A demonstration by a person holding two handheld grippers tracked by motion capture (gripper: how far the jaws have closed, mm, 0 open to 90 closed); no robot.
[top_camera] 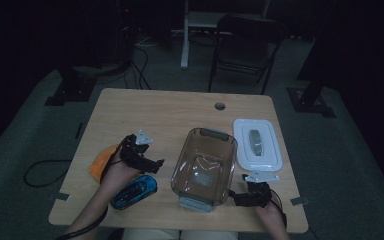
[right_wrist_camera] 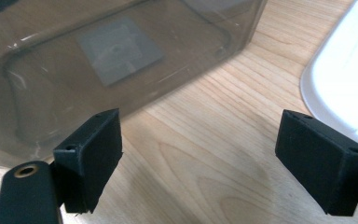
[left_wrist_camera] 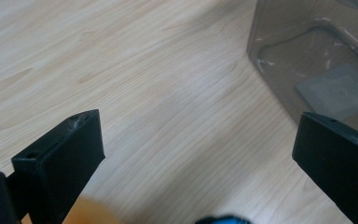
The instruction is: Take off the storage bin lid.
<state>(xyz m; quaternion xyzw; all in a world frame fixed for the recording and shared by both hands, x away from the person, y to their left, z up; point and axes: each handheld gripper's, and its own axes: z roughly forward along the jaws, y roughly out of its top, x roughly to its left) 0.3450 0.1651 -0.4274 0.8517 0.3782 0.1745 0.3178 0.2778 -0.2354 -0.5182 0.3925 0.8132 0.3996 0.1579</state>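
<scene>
Both tools stand with jaws apart, holding nothing. The left gripper [top_camera: 152,164] hovers just above and beyond the blue toy car [top_camera: 134,192], whose long axis runs slantwise beneath it. The clear container [top_camera: 205,165] lies to its right. The right gripper [top_camera: 236,196] is farther, beside the container's near corner.

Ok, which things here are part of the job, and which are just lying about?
Likely in the job:
- toy car, just below the open left gripper
- clear bin, empty
- orange thing by the left hand
- open right gripper beside the bin

Lying about, probably:
- white lid
- chair beyond the table
</scene>
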